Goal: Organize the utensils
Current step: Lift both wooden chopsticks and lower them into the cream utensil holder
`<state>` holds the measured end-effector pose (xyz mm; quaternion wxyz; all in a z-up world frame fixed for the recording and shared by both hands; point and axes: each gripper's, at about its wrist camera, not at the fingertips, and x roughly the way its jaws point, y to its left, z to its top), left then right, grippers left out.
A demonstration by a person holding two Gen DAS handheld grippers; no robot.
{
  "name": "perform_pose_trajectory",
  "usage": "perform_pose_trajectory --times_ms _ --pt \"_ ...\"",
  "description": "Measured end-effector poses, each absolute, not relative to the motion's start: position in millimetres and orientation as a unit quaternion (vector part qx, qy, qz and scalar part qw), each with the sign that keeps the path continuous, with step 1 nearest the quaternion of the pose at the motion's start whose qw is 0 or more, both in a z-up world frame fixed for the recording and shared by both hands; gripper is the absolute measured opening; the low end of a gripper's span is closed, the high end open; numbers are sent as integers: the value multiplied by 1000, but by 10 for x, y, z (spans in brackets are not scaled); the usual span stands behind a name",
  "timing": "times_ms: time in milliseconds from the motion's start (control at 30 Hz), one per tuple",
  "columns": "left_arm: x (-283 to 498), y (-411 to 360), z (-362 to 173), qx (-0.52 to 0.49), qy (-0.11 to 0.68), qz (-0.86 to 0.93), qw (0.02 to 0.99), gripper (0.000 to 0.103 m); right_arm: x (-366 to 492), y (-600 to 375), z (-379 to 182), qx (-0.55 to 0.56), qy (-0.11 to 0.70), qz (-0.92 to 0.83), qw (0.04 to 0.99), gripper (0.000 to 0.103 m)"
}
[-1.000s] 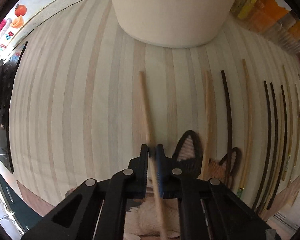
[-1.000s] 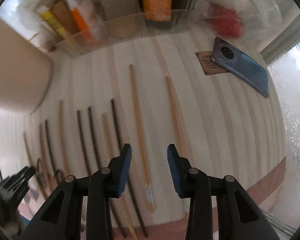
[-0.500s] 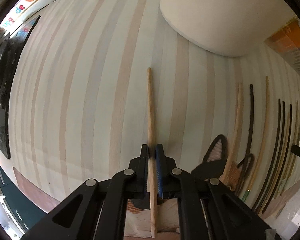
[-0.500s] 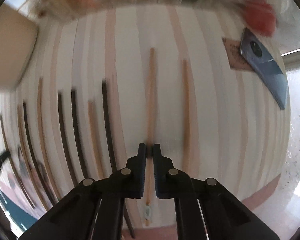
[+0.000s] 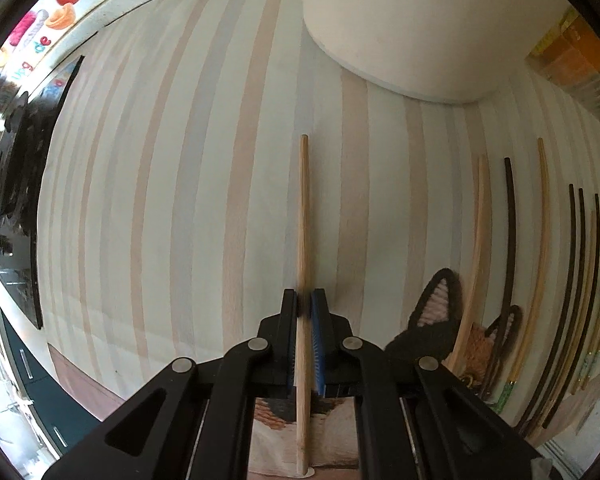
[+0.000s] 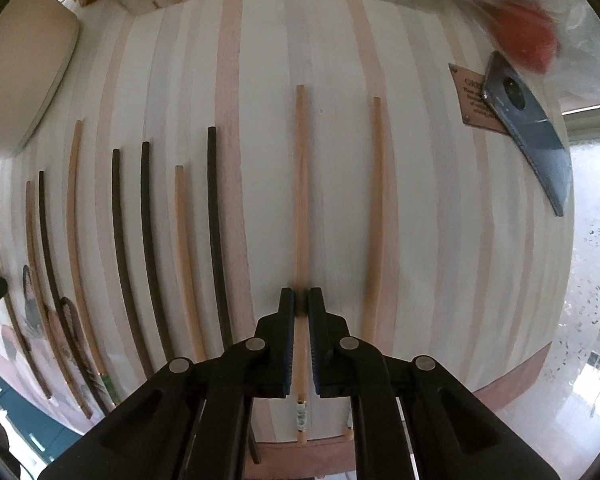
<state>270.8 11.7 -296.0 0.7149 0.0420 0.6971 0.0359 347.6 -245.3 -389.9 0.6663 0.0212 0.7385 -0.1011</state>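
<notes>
— How were your hands set at that moment?

— Both pointed straight down at the striped tablecloth (image 5: 180, 200). My left claw (image 5: 304, 304) sat low in the middle of its frame, my right claw (image 6: 301, 302) in the same spot of its own view.

— And the left claw, clenched or loose?

— Clenched. Its jaws were pinched on a pale wooden chopstick (image 5: 302, 240), which ran straight up the frame from between the pads. The tail end of that stick showed below the jaws, near the bottom edge.

— What lay around it?

— A big cream container (image 5: 420, 28) filled the upper right. Down the right side, a row of chopsticks (image 5: 510, 240), dark and pale, lay side by side on the cloth, with a dark cat-eared thing (image 5: 436, 304) beside them, lower right.

— The right claw?

— Its jaws had just closed and were gripping a light chopstick with a patterned end (image 6: 301, 200). That stick ran up the centre of the frame. I could not tell whether it was off the cloth.

— Anything next to it?

— Another plain wooden chopstick (image 6: 374, 208) lay just to its right, apart from it. The rest of the row spread to the left. A dark blue phone (image 6: 532, 136) lay in the upper right.
</notes>
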Motion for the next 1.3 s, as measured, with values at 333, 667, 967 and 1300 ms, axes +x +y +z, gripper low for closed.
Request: perform_pose_trajectory --times_ms 333,667,967,1300 --pt "2111 311 -2020 -2 638 44 769 4 3084 -2584 -3308 92 689 -69 715 7" --pt "1848 137 -957 -52 535 46 842 4 3033 -2419 -2185 114 617 -6 779 7" --pt "2427 426 -211 -100 431 14 897 4 3478 -1897 -1124 139 512 53 846 7" --pt "3359 201 371 -87 362 5 928 4 4478 -1477 -548 124 415 68 899 7"
